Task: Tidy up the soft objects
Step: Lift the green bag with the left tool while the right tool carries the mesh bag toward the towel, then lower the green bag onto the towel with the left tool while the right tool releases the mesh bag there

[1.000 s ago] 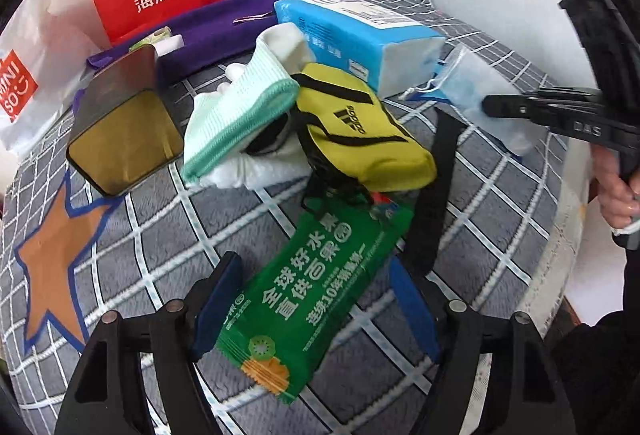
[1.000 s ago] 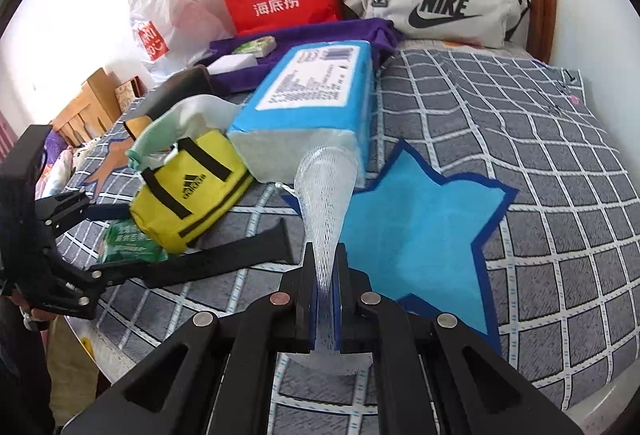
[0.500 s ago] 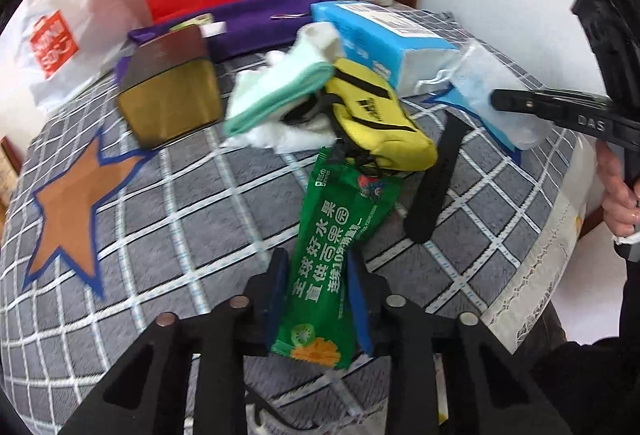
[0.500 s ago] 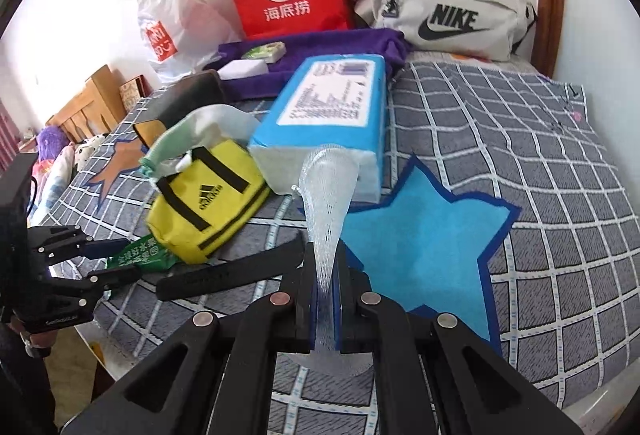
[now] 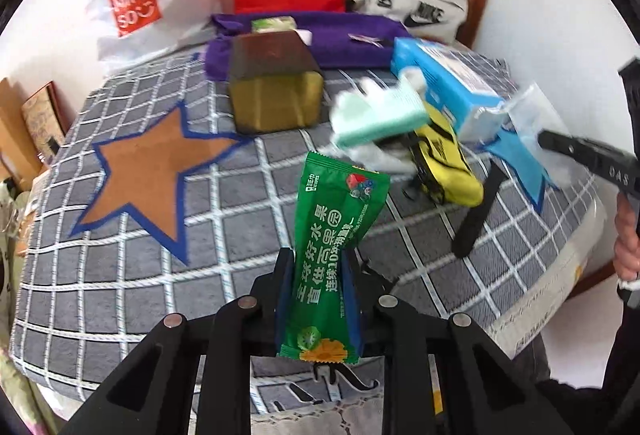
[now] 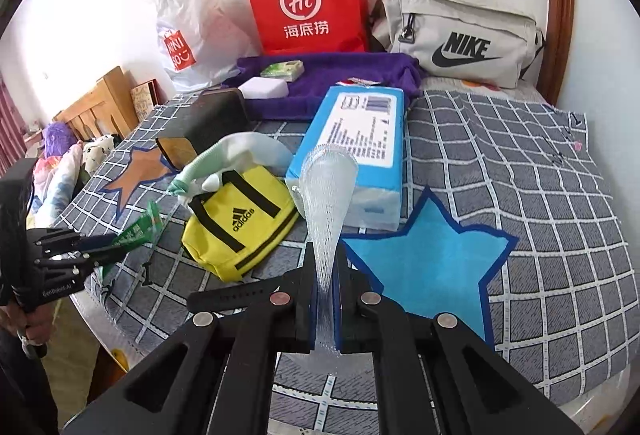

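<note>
Green wet-wipe pack point(image 5: 334, 259) — clamped in left tool point(image 5: 320, 299), lifted above bed point(image 5: 120, 275); right tool point(image 6: 324, 299) pinches clear mesh sleeve point(image 6: 328, 203) — sorting barely begun, yellow pouch point(image 6: 240, 223), cloths, tissue pack unplaced.

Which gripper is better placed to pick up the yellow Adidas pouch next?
Neither yet: the left gripper is shut on the green wipes packet, the right gripper on the clear mesh sleeve. The right is probably nearer the yellow Adidas pouch.

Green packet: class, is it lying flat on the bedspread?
No, the left tongs hold the green packet pinched and lifted above the bedspread.
</note>
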A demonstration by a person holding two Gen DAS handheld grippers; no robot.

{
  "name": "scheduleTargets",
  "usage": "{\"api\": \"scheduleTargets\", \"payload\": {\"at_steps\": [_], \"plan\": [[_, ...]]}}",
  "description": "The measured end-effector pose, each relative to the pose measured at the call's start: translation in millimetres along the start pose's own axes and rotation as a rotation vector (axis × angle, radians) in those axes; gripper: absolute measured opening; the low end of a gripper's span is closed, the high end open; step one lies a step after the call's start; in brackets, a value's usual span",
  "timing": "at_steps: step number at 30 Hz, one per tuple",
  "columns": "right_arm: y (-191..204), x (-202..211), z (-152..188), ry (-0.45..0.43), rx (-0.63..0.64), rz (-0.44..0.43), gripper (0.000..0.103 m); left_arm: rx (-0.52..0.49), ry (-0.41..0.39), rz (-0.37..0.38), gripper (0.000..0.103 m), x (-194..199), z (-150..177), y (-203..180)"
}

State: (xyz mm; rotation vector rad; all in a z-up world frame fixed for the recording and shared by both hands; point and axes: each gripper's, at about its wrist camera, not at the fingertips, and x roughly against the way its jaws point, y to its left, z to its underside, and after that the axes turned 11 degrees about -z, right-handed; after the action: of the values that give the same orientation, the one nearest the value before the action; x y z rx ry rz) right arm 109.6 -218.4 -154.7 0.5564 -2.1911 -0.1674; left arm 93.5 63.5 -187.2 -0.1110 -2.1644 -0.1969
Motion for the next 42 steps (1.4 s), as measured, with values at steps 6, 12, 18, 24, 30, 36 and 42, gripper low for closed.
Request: {"api": "scheduleTargets", "payload": {"at_steps": [6, 12, 18, 24, 30, 36, 42], "plan": [[4, 5, -16, -0.018, 0.019, 0.018, 0.006, 0.045, -0.028, -0.026, 0.023, 7, -25, 9], [3, 9, -38, -0.036, 0.026, 0.019, 0.006, 0.093, -0.034, -0.053, 0.023, 7, -54, 17], [1, 10, -62, -0.057, 0.038, 0.019, 0.006, 0.134, -0.041, -0.053, 0.023, 7, -77, 24], [-2, 5, -88, -0.066, 0.041, 0.010, 0.006, 0.186, -0.042, -0.056, 0.023, 5, -103, 31], [-5, -1, -116, -0.082, 0.048, 0.012, 0.006, 0.244, -0.044, -0.019, 0.023, 1, -127, 39], [-13, -12, -144, -0.097, 0.042, 0.018, 0.006, 0.256, -0.045, -0.017, 0.023, -6, -151, 38], [-20, -26, -169, -0.108, 0.043, 0.011, 0.006, 0.257, -0.044, -0.026, 0.023, -18, -174, 36]]}}
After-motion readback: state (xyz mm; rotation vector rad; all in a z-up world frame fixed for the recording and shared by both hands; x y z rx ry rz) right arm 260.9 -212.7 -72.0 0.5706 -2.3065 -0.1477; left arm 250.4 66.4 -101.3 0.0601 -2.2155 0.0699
